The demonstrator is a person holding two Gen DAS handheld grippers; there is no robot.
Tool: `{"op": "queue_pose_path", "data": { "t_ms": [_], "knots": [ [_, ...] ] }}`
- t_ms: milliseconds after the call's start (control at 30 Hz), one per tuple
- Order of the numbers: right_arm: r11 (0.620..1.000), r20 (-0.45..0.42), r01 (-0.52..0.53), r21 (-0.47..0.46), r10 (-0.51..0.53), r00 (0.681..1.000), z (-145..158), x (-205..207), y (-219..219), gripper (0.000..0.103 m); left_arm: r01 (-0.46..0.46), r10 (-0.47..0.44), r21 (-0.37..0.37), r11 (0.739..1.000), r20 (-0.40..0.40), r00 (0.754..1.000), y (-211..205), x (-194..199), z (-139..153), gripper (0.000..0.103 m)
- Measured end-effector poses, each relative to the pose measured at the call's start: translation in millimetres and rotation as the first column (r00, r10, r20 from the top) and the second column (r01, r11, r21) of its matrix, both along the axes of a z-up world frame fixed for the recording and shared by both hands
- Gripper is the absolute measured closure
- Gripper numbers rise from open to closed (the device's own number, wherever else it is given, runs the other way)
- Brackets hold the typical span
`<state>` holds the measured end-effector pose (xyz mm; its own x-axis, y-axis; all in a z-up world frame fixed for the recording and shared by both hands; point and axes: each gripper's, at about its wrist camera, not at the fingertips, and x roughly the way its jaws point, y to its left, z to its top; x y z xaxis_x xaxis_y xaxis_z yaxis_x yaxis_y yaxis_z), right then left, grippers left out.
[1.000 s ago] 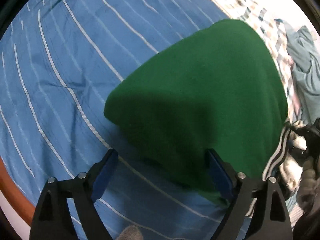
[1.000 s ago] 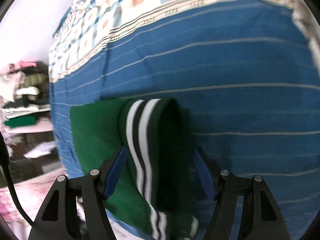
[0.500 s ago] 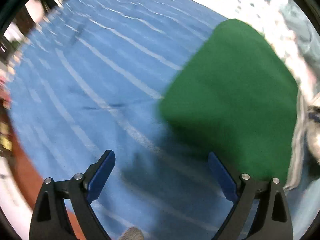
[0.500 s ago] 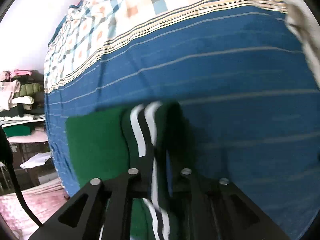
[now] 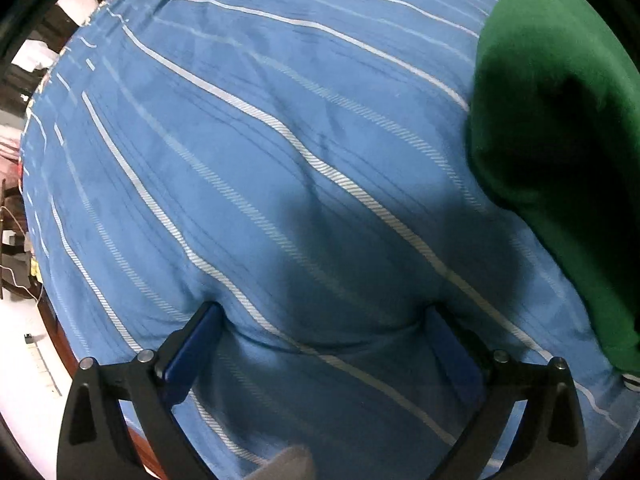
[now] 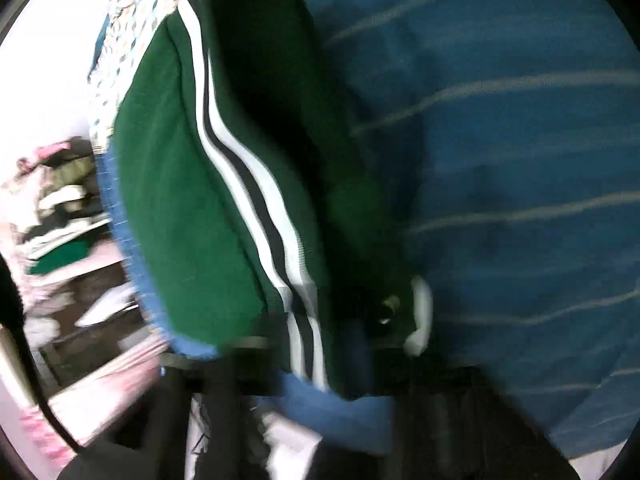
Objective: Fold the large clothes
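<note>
On the bed's blue striped sheet, my left claw sits wide apart, pressing fabric. Right claw's too blurry to tell, right at the green garment.

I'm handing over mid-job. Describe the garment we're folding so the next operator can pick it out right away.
Start from the blue bedspread with thin white stripes. The folded green garment lies on it, at the right edge of the left wrist view, beside the open left gripper. Its solid green fabric and the white-and-black striped band set it apart from everything else nearby.
</note>
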<state>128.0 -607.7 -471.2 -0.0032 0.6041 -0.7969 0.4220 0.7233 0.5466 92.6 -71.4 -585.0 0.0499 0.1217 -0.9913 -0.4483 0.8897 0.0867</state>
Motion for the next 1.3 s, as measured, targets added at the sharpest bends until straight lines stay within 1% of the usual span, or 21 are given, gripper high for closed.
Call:
{"op": "queue_pose_path", "data": {
  "t_ms": [100, 167, 200, 267, 333, 367, 467, 500, 567, 633, 733, 767, 800, 867, 900, 933, 1000, 1067, 1133, 1200, 1300],
  "knots": [
    [0.998, 0.092, 0.011, -0.061, -0.005, 0.996, 40, -10, -1, 0.101, -0.033, 0.033, -0.003, 0.999, 0.013, 0.999, 11, -1, 25, 0.0],
    [0.993, 0.132, 0.028, -0.112, -0.013, 0.991, 61, -19, -8, 0.101, -0.051, 0.05, 0.034, 0.998, 0.032, 0.998, 17, -5, 50, 0.0],
    [0.988, 0.133, 0.04, -0.152, -0.02, 0.991, 62, -24, -12, 0.101, -0.053, 0.051, 0.053, 0.997, 0.05, 0.997, 19, -6, 63, 0.0],
    [0.981, 0.097, 0.043, -0.19, -0.024, 0.995, 48, -25, -15, 0.101, -0.049, 0.041, 0.101, 0.994, 0.079, 0.996, 21, -5, 85, 0.0],
    [0.984, 0.022, 0.042, -0.171, -0.039, 0.999, 17, -28, -14, 0.101, -0.031, 0.018, 0.145, 0.989, 0.089, 0.996, 19, 0, 100, 0.0],
    [0.985, 0.005, 0.032, -0.168, -0.032, 0.999, 6, -27, -10, 0.101, 0.003, -0.017, 0.165, 0.986, 0.084, 0.996, 15, 10, 106, 0.0],
    [0.987, 0.007, 0.006, -0.162, -0.005, 1.0, 6, -23, -3, 0.099, 0.091, -0.113, 0.214, 0.973, 0.094, 0.989, 12, 14, 118, 0.0],
    [0.99, 0.011, 0.026, -0.141, -0.024, 1.0, 10, -23, -5, 0.093, 0.13, -0.159, 0.228, 0.965, 0.113, 0.981, 4, 24, 125, 0.0],
    [0.991, 0.007, 0.044, -0.123, -0.044, 0.999, 17, -31, -15, 0.074, 0.176, -0.214, 0.246, 0.953, 0.139, 0.967, -6, 38, 132, 0.0],
    [0.988, 0.013, 0.096, -0.117, -0.095, 0.995, 27, -42, -24, 0.068, 0.221, -0.262, 0.246, 0.944, 0.147, 0.954, -24, 47, 135, 0.0],
    [0.979, -0.01, 0.199, -0.04, -0.2, 0.98, 28, -60, -33, 0.067, 0.268, -0.3, 0.204, 0.942, 0.149, 0.942, -48, 64, 127, 0.0],
    [0.973, -0.028, 0.232, 0.009, -0.231, 0.972, 22, -66, -33, 0.062, 0.279, -0.306, 0.181, 0.943, 0.145, 0.941, -53, 66, 122, 0.0],
    [0.962, -0.051, 0.262, 0.07, -0.259, 0.964, 13, -71, -30, 0.06, 0.288, -0.309, 0.152, 0.945, 0.136, 0.941, -59, 70, 115, 0.0],
    [0.947, -0.095, 0.301, 0.112, -0.291, 0.952, -3, -73, -31, 0.056, 0.312, -0.324, 0.122, 0.942, 0.092, 0.942, -70, 73, 96, 0.0],
    [0.942, -0.112, 0.314, 0.116, -0.301, 0.947, -11, -73, -29, 0.056, 0.333, -0.339, 0.105, 0.937, 0.052, 0.939, -78, 77, 81, 0.0],
    [0.939, -0.122, 0.322, 0.117, -0.309, 0.943, -17, -75, -30, 0.056, 0.345, -0.351, 0.11, 0.932, 0.03, 0.936, -79, 78, 73, 0.0],
    [0.931, -0.16, 0.343, 0.124, -0.322, 0.933, -32, -73, -26, 0.056, 0.367, -0.372, 0.154, 0.917, 0.003, 0.928, -84, 77, 63, 0.0],
    [0.927, -0.164, 0.355, 0.123, -0.333, 0.928, -32, -68, -20, 0.056, 0.368, -0.373, 0.151, 0.918, 0.007, 0.928, -82, 75, 61, 0.0],
    [0.938, -0.142, 0.329, 0.112, -0.313, 0.939, -30, -65, -11, 0.056, 0.37, -0.375, 0.145, 0.918, 0.005, 0.927, -79, 75, 62, 0.0],
    [0.939, -0.144, 0.327, 0.108, -0.311, 0.939, -34, -62, -8, 0.056, 0.371, -0.376, 0.145, 0.917, 0.003, 0.927, -79, 74, 63, 0.0],
    [0.95, -0.121, 0.302, 0.082, -0.291, 0.949, -29, -59, -12, 0.064, 0.375, -0.379, 0.147, 0.915, 0.001, 0.925, -82, 73, 63, 0.0]
  ]
}}
